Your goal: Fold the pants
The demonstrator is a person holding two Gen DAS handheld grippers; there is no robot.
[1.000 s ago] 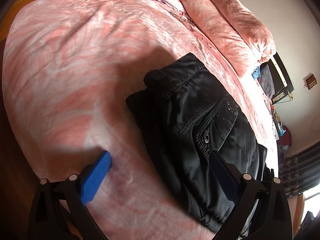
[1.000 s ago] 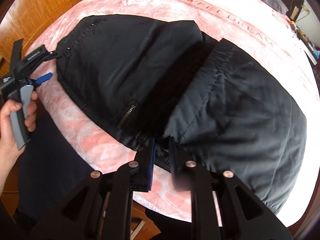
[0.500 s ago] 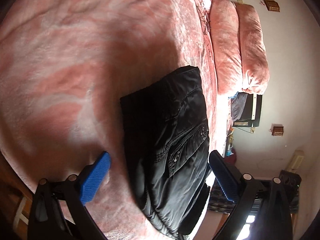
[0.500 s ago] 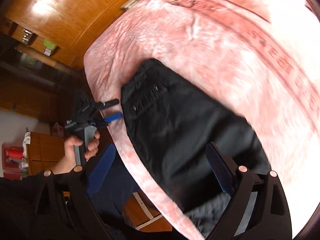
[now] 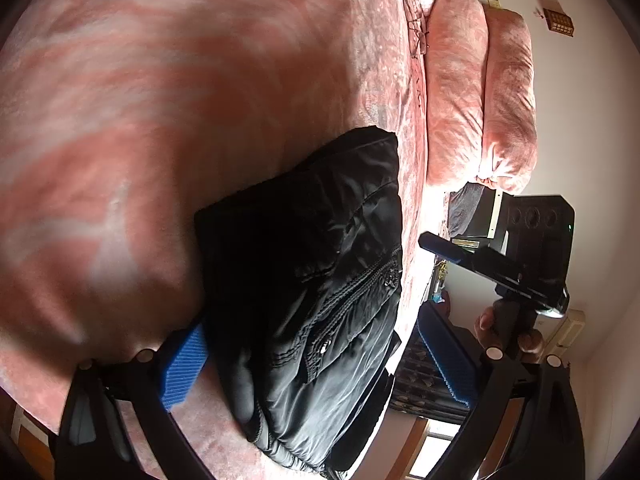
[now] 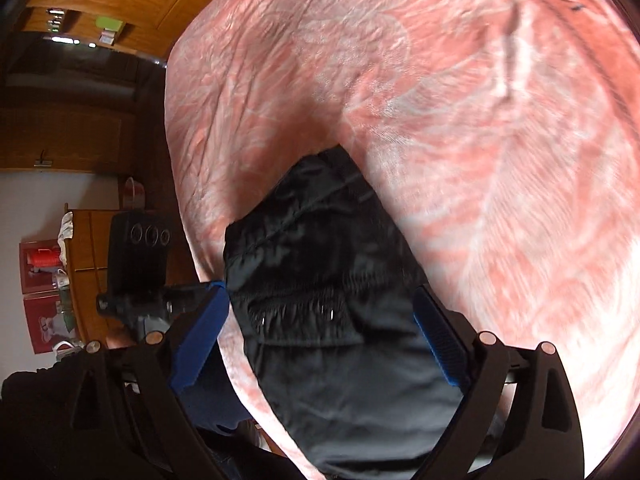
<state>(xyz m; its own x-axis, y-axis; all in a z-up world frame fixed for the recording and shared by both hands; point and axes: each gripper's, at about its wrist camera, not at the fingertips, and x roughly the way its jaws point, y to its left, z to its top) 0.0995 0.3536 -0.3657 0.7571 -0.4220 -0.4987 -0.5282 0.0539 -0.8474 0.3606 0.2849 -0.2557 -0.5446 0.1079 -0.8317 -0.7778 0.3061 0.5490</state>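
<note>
Black pants (image 5: 320,280) lie folded in a thick bundle on the pink bed (image 5: 160,100), near its edge. They also show in the right wrist view (image 6: 332,300). My left gripper (image 5: 316,360) is open and empty, its blue pads (image 5: 184,364) on either side of the bundle's near end, above it. My right gripper (image 6: 320,344) is open and empty, held over the other end of the bundle. The right gripper's body (image 5: 516,264) shows in the left wrist view, and the left gripper's body (image 6: 136,276) shows in the right wrist view.
Two pink pillows (image 5: 480,92) lie at the head of the bed, with eyeglasses (image 5: 418,36) beside them. Wooden cabinets (image 6: 100,12) and a wooden dresser (image 6: 88,264) stand past the bed's edge. The bed edge runs close beside the pants.
My right gripper let go of the pants and opened wide. Both grippers rolled and pulled back above the folded bundle. The pants went from a wide spread to a compact fold.
</note>
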